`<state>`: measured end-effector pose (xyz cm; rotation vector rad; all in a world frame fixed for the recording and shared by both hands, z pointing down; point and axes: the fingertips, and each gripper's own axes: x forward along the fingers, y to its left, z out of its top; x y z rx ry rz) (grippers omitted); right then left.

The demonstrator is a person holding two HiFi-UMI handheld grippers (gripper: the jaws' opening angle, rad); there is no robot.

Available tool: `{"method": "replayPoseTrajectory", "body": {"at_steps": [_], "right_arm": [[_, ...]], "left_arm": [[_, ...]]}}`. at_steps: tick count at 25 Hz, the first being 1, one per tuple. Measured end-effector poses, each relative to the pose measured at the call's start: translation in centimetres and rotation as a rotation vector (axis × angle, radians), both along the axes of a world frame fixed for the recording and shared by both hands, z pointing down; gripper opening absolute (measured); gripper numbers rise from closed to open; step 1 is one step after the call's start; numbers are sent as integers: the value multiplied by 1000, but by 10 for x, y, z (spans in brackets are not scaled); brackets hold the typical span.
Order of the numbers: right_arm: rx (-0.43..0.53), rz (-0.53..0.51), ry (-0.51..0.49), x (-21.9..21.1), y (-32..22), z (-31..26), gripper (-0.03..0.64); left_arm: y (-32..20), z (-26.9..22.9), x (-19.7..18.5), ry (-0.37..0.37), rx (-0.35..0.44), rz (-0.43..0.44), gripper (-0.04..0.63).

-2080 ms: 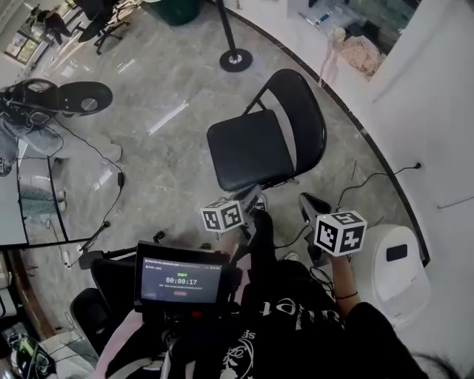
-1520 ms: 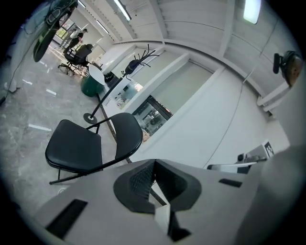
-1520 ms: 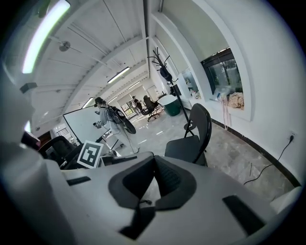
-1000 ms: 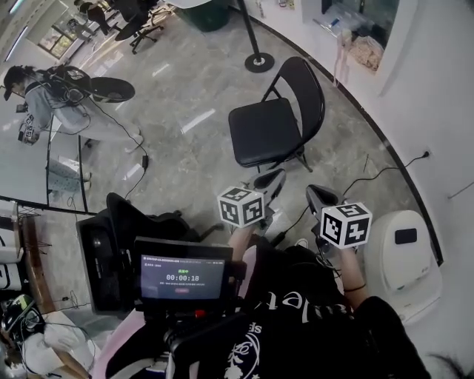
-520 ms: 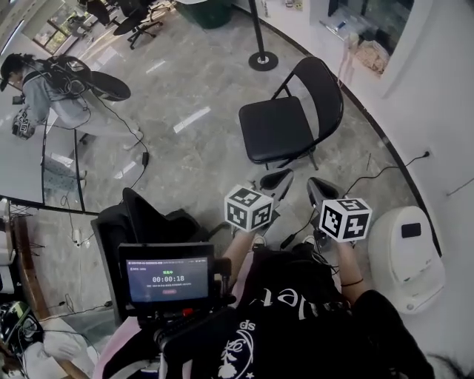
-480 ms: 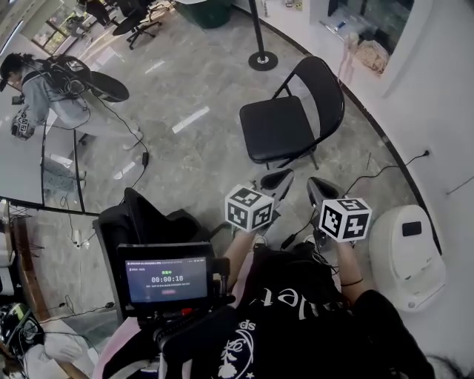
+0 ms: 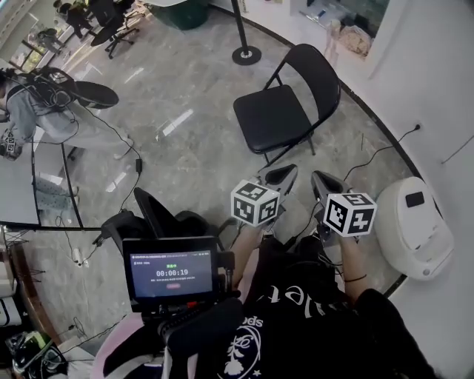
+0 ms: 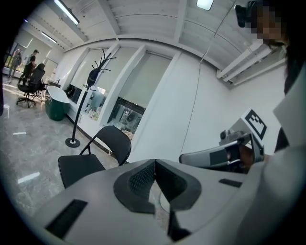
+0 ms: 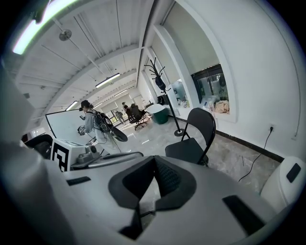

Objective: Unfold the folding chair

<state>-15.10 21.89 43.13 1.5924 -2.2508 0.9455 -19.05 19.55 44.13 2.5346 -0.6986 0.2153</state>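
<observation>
Head view looks down; gripper views face chair [image 7: 275,118]

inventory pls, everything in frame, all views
folding chair: one, black, unfolded, on the floor ahead
barrier post: one, black, beyond the chair
bin: one, green, far back
appliance: one, white, rounded, by the right wall
office chairs: count unclear, black, far back left
person: one, grey top, left edge
screen: one, black, on wearer's chest
left gripper: one, grey, shut, empty
right gripper: one, grey, shut, empty
</observation>
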Motion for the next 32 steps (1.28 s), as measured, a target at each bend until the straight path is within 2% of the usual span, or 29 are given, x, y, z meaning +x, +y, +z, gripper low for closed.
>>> {"method": "replayPoseTrajectory", "body": {"at_steps": [6,10,17,20,32], "right_arm": [[6,8,2,12,26,1,15],[4,-25,15,24,43,-2,15],[8,-53,13,62,74,-7,15],[9,-57,-1,73,82,-5,15],[28,-95,-14,54,83,-10,15]], "left_arm": [[26,3,10,3,-4,-1,5],[33,-7,20,25,-2,-57,5],[61,-20,65,57,13,-68,5],[76,-23,77,43,28,-57,5],[84,-27,54,25,42,-96,5]]}}
